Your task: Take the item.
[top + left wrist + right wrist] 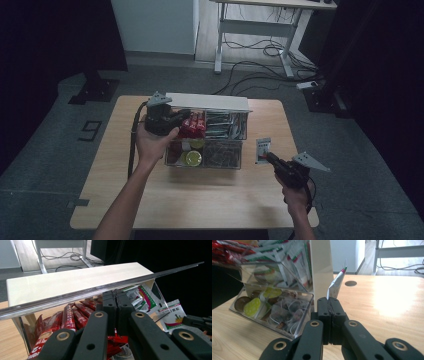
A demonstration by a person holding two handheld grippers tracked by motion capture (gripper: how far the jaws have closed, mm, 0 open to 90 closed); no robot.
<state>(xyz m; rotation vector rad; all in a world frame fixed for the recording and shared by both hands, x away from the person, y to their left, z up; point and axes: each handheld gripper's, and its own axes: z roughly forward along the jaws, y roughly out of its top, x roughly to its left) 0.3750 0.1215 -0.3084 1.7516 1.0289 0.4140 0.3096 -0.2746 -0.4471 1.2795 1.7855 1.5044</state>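
A clear compartment box [241,150] stands mid-table, its white-backed lid [210,101] tipped up at the back. My left gripper [184,115] is at the box's back left corner. In the left gripper view its jaws [115,293] are shut on the lid's clear front edge [75,293], above red stick packs [67,317]. My right gripper [268,156] is right of the box, shut on a small white sachet [262,149] with red and green print. In the right gripper view the sachet [336,285] stands upright from the jaws [331,301], beside the box [274,315].
The box also holds white-green packets [225,125], round green and yellow pods [192,157] and tea bags [222,155]. Bare wooden table [200,200] lies in front and to both sides. A desk frame and cables [265,50] stand on the floor behind.
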